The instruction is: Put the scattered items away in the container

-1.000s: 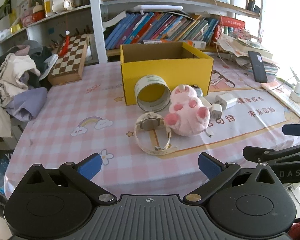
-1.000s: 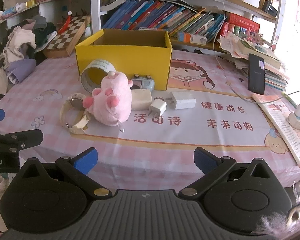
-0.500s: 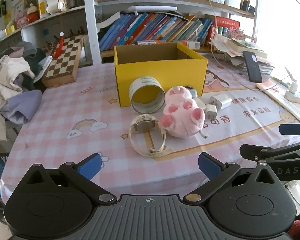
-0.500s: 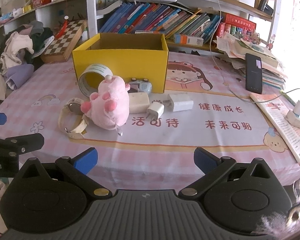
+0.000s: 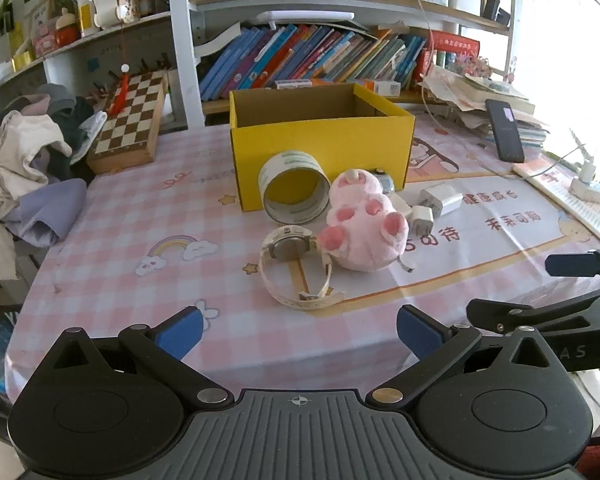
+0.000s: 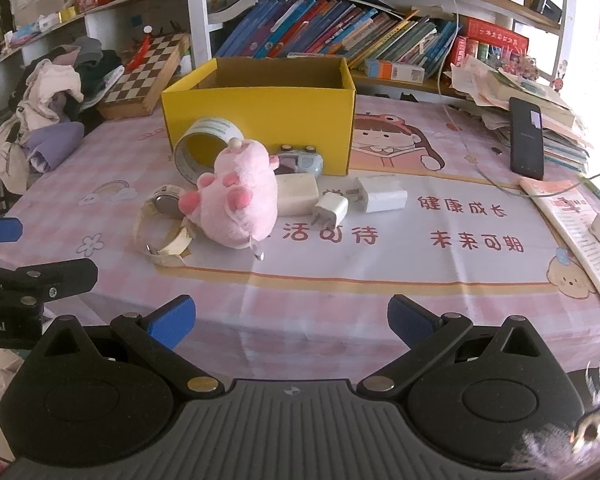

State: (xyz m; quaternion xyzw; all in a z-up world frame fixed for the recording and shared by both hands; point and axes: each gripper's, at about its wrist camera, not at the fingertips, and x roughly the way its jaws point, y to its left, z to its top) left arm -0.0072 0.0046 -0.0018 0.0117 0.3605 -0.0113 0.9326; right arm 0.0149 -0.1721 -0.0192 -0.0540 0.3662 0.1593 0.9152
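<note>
Yellow cardboard box [image 5: 320, 160] stands open-topped near the middle of the surface [image 5: 148, 288], and what shows of its inside looks bare, though its floor is hidden from both views. By that reading the tidying has hardly begun: every loose item is outside the container.

Crowded against the box's near wall are a round tin [image 5: 294, 188] lying on its side with its mouth toward the cameras, a pink plush toy [image 5: 364, 228] on its back, and a cream-strapped wristwatch [image 5: 296, 264] just in front of both, its strap touching or nearly touching the toy. In the right wrist view a small blue-grey gadget [image 6: 302, 160] sits against the box behind the toy. Beside the toy lie a white rectangular block [image 6: 298, 194], a small white plug charger [image 6: 332, 208] and a larger white charger [image 6: 380, 194]. All seven seem left to move.

Both grippers hover at the near edge of the surface, well short of the pile. The left gripper [image 5: 298, 330] has its blue-padded fingers spread wide with nothing between them; the watch lies straight ahead of it and is the nearest item. The right gripper [image 6: 290, 318] is likewise spread and empty, with the chargers ahead and the plush toy ahead and a little to its left. Each gripper's fingers show at the edge of the other's view, so the two are side by side.
</note>
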